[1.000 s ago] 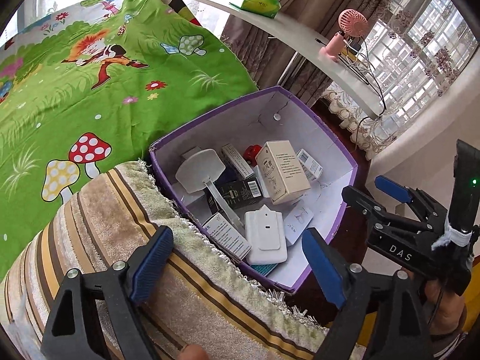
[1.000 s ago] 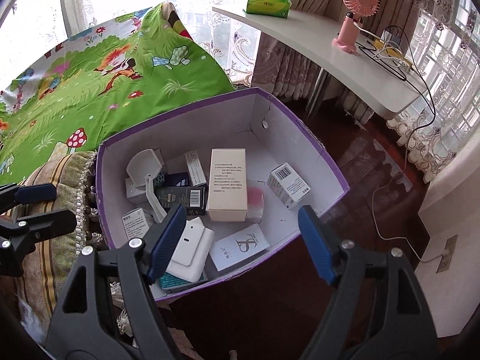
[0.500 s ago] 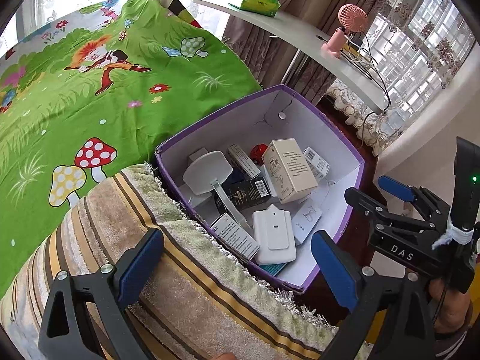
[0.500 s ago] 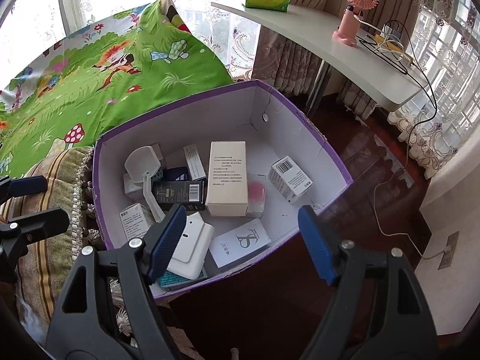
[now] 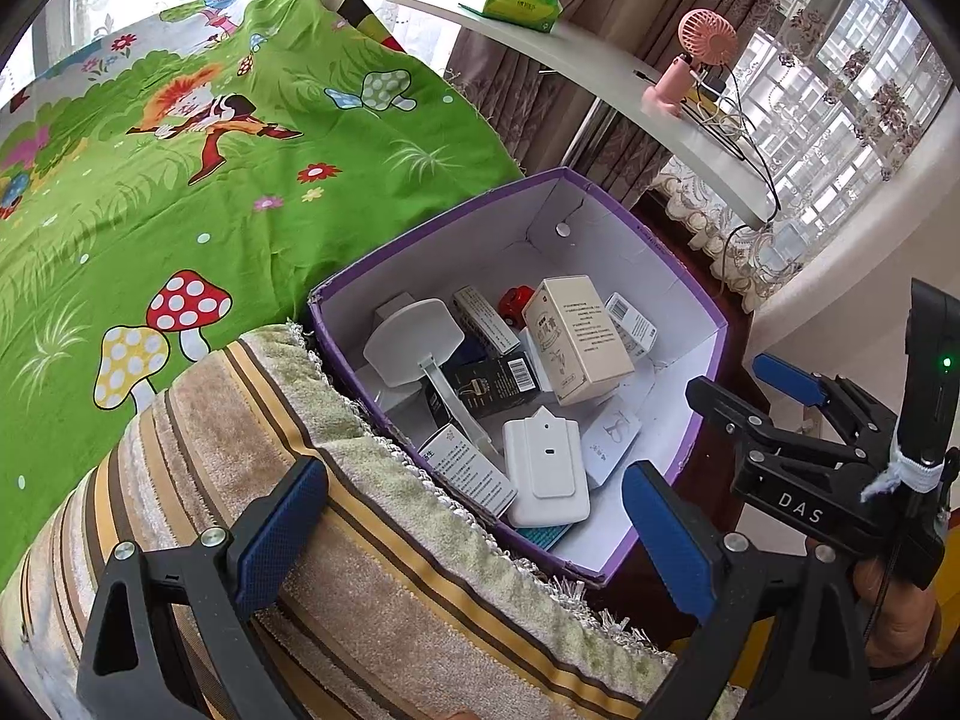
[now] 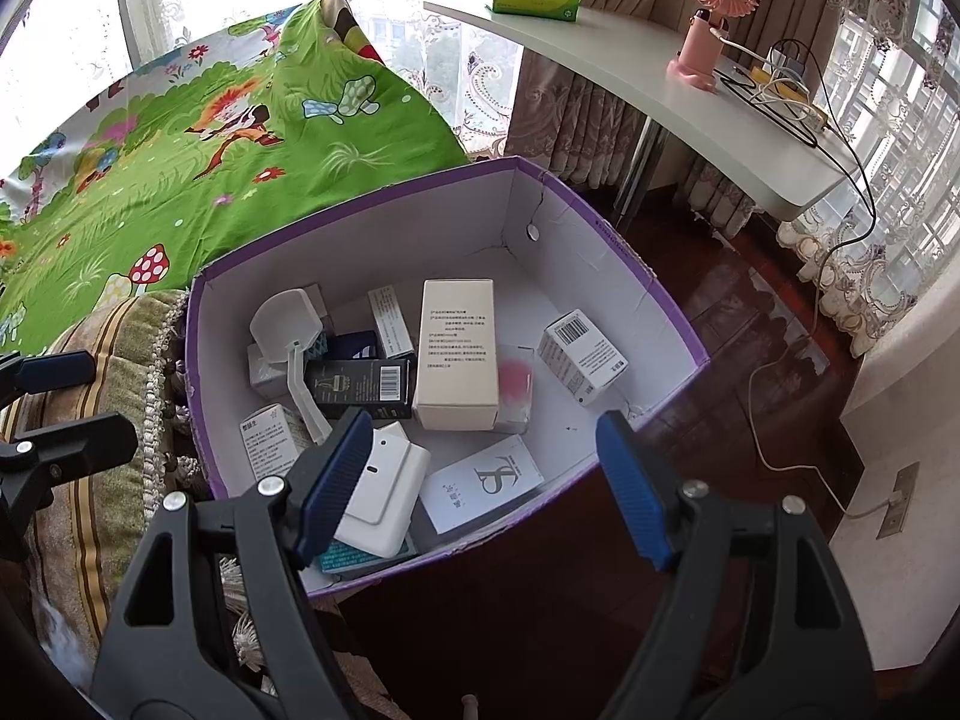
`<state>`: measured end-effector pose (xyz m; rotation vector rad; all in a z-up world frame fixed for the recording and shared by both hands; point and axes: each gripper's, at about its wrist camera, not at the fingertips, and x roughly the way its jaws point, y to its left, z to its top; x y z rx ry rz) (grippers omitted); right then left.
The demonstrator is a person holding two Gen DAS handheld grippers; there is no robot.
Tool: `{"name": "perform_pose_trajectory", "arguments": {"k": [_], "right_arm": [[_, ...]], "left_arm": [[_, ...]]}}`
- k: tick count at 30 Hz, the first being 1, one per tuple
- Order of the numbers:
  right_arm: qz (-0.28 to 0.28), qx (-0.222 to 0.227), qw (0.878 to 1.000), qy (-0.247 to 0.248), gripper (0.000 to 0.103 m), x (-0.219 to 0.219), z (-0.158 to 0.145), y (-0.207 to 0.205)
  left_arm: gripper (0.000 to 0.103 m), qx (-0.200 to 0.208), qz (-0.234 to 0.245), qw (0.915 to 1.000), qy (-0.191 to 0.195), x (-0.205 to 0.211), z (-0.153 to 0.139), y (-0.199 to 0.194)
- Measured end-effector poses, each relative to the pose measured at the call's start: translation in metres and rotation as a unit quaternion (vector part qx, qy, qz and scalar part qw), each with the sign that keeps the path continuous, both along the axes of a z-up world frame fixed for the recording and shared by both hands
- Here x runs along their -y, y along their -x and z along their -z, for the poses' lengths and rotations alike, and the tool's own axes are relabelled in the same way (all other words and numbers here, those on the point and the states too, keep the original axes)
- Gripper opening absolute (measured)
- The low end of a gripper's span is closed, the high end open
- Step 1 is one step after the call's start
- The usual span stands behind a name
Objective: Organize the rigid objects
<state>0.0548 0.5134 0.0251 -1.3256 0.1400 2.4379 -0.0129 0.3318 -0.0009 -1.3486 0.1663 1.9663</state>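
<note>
**Entry: purple box of small cartons, both grippers empty above it**

Bedroom corner: dark wood floor, green cartoon sheet (image 5: 180, 180) from 9 to 12 o'clock, white desk (image 6: 630, 78) at 1 to 2 o'clock carrying a pink fan (image 6: 714, 18) and trailing cables.

- Box (image 6: 630, 276): purple outside, white inside, open-topped, its left wall against a striped throw (image 5: 360, 570). The task's things are all inside it.
- Contents: tall beige carton (image 6: 456, 354) near centre; black carton (image 6: 360, 387) just left of it; white scoop (image 6: 282, 324) at 10 o'clock, handle lying over the black carton; barcode carton (image 6: 582, 354) at 3 o'clock, apart from the rest; white holder (image 6: 384, 492) and flat white carton (image 6: 480, 483) along the near wall.
- Left gripper (image 5: 474, 534): released, jaws just opened further, nothing between them, over the throw and near rim.
- Right gripper (image 6: 480, 486): released, partly spread, nothing clasped, over the near rim.

Handling, my judgement: I would start with the barcode carton, since it lies clear of its neighbours. Come down from above, jaws across its narrow sides, and clench only once both pads are below its top face.

Edges and room: the open patch of box floor runs from 1 to 4 o'clock. I would not reach for the near-wall pieces first; the rim crowds them. Cables at 3 o'clock lie outside the box, well apart.
</note>
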Motion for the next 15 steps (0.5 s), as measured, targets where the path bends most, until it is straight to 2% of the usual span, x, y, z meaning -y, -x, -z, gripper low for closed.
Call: {"name": "perform_pose_trajectory", "arguments": {"k": [15], "right_arm": [[0.001,0.002,1.000,0.003,0.079,0.0007,0.0011,0.0005]], "left_arm": [[0.100,0.000,0.000,1.0000,0.000,-0.0004,0.0001,0.0005]]}}
